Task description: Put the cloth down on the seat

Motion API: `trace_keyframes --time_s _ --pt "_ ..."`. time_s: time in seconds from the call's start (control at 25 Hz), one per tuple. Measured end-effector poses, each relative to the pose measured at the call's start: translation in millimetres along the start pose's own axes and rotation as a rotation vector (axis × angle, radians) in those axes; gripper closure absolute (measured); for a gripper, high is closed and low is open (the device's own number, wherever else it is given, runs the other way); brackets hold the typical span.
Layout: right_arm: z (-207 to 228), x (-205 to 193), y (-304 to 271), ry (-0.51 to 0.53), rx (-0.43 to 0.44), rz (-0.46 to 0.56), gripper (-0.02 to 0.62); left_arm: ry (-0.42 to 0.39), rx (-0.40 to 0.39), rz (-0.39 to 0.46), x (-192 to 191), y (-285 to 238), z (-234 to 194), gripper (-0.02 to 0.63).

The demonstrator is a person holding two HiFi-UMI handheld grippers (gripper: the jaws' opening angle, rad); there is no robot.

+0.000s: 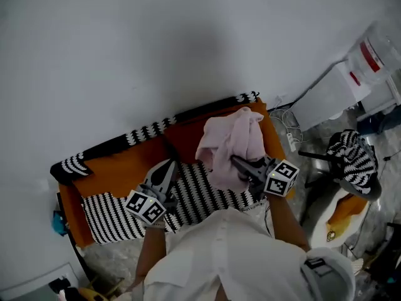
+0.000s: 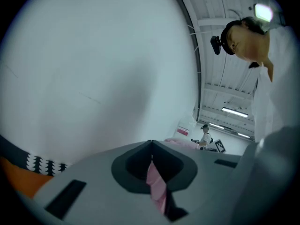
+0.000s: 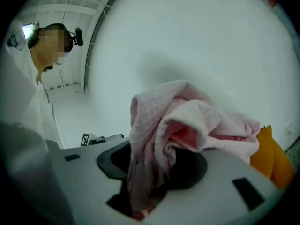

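Cloth bunched between right claw jaws, above striped seat

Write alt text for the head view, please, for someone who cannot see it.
The right gripper holds a bunched pink cloth above an orange seat with a black-and-white striped cushion; the left gripper is over the cushion beside it.

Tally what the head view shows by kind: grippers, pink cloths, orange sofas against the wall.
Grippers: 2, the left gripper and the right gripper
Cloths: 1, the pink cloth, bunched in the right gripper's jaws
Sofas: 1, the orange sofa
Total: 4
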State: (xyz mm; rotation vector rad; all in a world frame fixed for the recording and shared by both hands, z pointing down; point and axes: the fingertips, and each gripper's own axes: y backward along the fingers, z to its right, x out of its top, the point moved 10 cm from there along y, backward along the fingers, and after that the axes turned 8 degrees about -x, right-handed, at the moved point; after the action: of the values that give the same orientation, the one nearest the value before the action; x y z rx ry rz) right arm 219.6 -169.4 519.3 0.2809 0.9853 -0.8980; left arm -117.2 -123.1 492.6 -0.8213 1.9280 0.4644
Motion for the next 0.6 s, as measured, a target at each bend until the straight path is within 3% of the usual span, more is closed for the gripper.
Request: trace_keyframes --time_s 0.32,0.6 --pt "38 -11 -48 0.013 -0.047 -0.069 0.403 -0.004 0.055 0.017 3 2 -36 0.589" --pt "68 -22 -81 0.015 -0.113 -0.124 0.399 0.040 0.085 0.016 -8 -3 -70 0.589"
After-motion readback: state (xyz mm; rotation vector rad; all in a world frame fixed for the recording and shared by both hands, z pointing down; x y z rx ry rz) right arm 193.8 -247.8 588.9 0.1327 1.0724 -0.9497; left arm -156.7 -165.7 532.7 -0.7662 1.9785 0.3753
